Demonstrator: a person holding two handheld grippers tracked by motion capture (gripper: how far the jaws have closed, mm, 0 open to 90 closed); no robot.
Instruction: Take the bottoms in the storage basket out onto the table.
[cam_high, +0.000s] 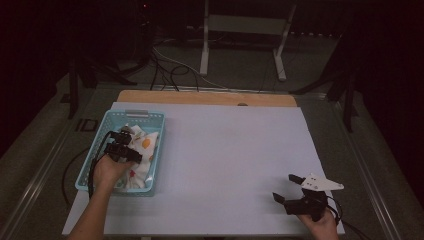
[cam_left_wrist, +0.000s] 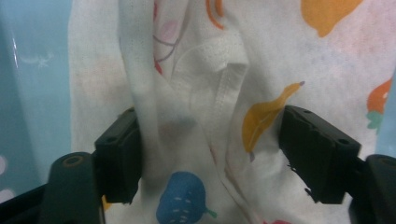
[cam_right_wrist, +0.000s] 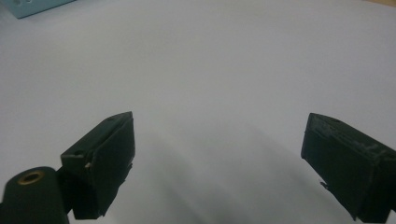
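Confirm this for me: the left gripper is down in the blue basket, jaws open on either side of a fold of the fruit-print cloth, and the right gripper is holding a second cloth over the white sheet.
One thing is wrong: the right gripper holds nothing. The right gripper view shows its jaws open over the bare white sheet. The rest stands: the left gripper is in the blue basket, jaws open around a fold of the fruit-print cloth.

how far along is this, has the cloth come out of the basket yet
Not yet. The fruit-print cloth lies in the blue basket. In hand: the left gripper is down over it, jaws open either side of a fold, not closed. Left, probably: gripping and lifting it out. The right gripper waits open over the bare white table.
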